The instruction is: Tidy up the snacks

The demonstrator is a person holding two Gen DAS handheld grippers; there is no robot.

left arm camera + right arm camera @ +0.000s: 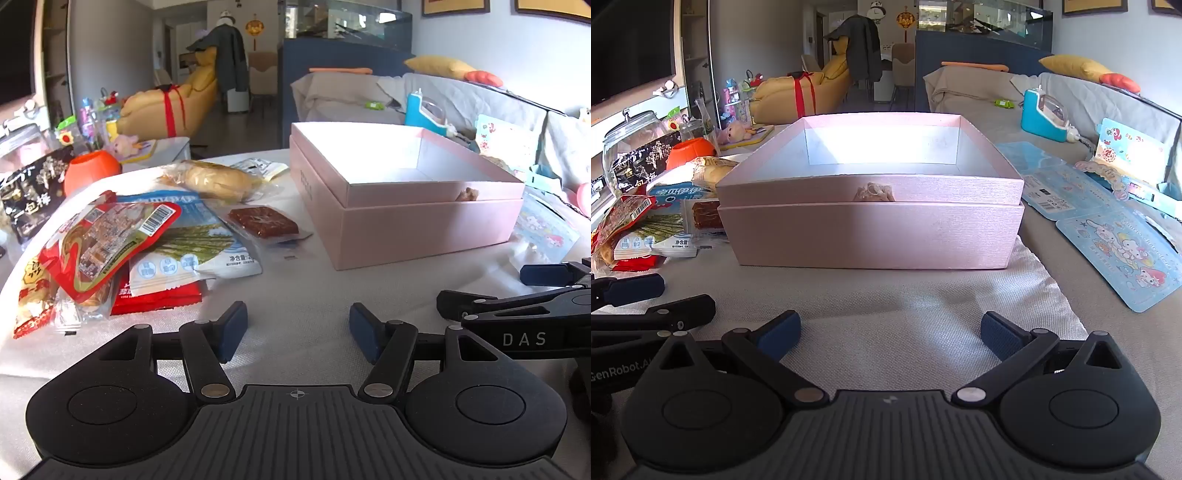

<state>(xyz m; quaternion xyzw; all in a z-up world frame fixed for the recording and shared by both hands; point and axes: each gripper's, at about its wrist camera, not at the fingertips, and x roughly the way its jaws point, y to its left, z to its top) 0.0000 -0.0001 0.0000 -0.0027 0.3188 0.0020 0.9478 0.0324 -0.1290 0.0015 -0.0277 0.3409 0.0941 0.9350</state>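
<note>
An open pink box (424, 221) (871, 236) stands on the cloth-covered table, its white inside lit and bare. Left of it lies a heap of snacks: a red packet (107, 243) (622, 218), a blue-and-white packet (192, 243) (665, 229), a wrapped bun (218, 181) (713, 166), a brown bar in clear wrap (264, 221) (705, 216) and a black bag (29, 192) (639, 162). My left gripper (297, 326) hovers open over bare cloth, near the heap, nothing between its fingers. My right gripper (890, 334) is wide open in front of the box, holding nothing.
An orange cup (92, 171) and a glass jar (631, 147) stand behind the snacks. Blue cartoon cards (1123, 258) lie right of the box, with a blue toy (1045, 118) behind. A sofa and a yellow chair fill the background.
</note>
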